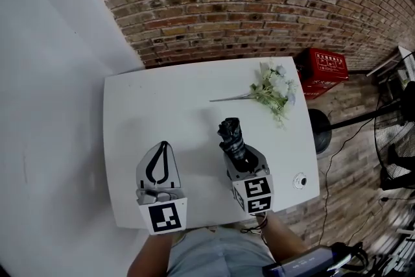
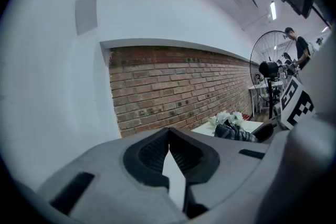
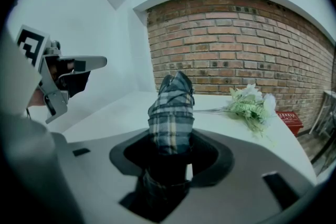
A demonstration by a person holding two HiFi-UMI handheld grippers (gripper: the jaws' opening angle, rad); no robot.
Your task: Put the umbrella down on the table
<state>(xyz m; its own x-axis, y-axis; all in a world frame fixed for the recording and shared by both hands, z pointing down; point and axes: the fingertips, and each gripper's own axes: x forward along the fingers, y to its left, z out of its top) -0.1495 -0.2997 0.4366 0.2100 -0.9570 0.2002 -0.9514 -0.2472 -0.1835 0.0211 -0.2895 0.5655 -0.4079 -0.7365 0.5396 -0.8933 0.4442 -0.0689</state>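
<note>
Little is offered to a reader here. On the red box [image 1: 322, 68], seen just past the far right corner of the table [image 1: 130, 139], two short rows of white characters are printed on the top face, but they are rendered too small and too soft to be read. Black-and-white square markers [image 1: 165, 217] are carried on the cube of the left gripper [image 1: 163, 148] and on the cube of the right gripper [image 1: 241, 156]. Only blocky patterns are shown there, and no letter or digit is formed. The same patterns are picked up in both gripper views, again wordless. No brand, number or sign is made out elsewhere.
</note>
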